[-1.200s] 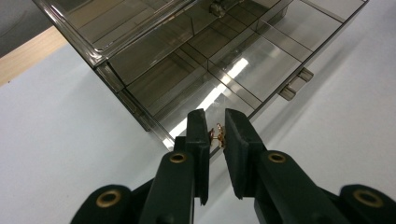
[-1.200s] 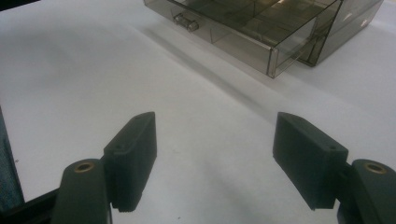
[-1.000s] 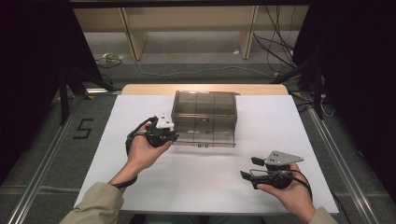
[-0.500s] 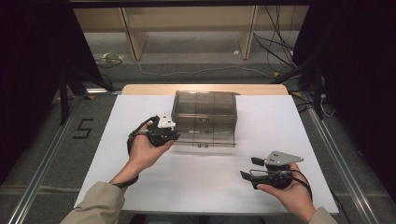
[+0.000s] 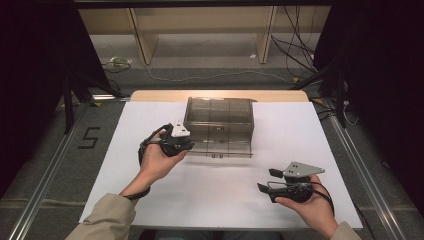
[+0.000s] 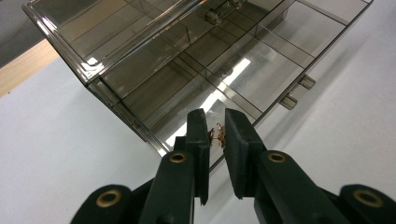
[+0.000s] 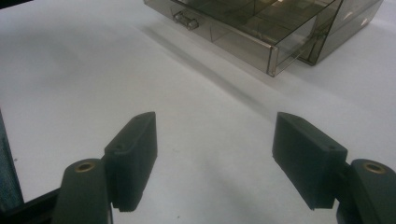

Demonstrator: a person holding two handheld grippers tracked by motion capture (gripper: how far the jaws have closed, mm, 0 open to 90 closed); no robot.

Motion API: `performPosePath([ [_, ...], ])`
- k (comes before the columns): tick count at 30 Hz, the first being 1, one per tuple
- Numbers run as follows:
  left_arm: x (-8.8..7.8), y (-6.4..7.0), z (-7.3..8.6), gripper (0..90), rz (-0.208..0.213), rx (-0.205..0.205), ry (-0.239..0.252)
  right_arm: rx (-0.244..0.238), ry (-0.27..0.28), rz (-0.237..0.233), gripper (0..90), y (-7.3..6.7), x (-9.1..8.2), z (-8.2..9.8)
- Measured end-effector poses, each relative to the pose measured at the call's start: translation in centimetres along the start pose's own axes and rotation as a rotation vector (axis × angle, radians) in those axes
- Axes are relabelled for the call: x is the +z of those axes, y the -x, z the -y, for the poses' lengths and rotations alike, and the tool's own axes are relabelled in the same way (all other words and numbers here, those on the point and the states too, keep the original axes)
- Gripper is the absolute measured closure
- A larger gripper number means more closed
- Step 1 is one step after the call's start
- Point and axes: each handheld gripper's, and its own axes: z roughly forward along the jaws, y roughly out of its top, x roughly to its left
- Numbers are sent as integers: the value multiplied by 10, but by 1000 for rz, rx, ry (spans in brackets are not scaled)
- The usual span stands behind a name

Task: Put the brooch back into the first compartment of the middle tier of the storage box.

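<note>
Drawer (image 5: 222,146) of smoky box (image 5: 219,116) pulled out at mid-table; left gripper (image 6: 217,135) pinching a small gold earring (image 6: 216,134) over its near-left compartment, release still pending; right gripper (image 7: 215,140) gaping, empty, idle near the table's right front.

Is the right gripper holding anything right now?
No, in its own view the right gripper has its jaws spread wide over bare white table, nothing between them.

White-topped table (image 5: 150,120), wooden strip along its far edge; smoky clear drawer box (image 5: 219,117) standing on it
</note>
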Motion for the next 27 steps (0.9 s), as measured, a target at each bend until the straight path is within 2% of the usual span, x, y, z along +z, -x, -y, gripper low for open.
performPosePath([
  [27,7,4,-5,804,-1,13,4,0,-1,3,318,0,-1,0],
])
